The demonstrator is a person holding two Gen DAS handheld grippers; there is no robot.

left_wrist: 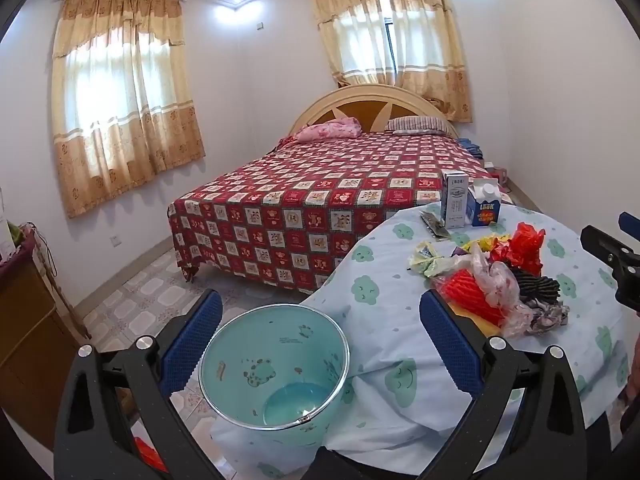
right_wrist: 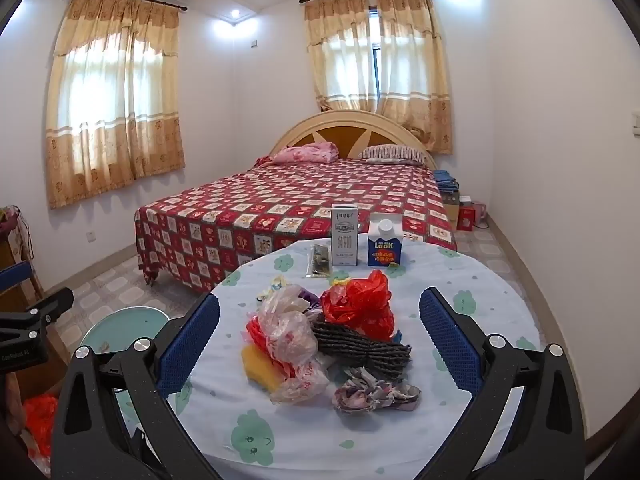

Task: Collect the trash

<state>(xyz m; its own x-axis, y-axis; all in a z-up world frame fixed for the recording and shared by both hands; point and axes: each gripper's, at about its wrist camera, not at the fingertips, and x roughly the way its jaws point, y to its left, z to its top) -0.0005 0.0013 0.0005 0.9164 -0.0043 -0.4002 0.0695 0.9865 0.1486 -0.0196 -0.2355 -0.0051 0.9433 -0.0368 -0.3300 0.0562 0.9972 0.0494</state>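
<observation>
- You haven't started: the bin (left_wrist: 276, 372) by the table (left_wrist: 376, 304) looks empty, and the trash (right_wrist: 328, 336) is all heaped on the cloth
- Both claws spread wide, left gripper (left_wrist: 320, 344) above the bin, right gripper (right_wrist: 320, 344) facing the pile, nothing held
- Only your left view looks inside the bin; your right shows the cartons (right_wrist: 364, 240) behind the heap head-on

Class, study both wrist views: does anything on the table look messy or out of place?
Yes. A heap of crumpled plastic bags and wrappers litters the tablecloth, while the teal bin beside the table stands empty.
</observation>
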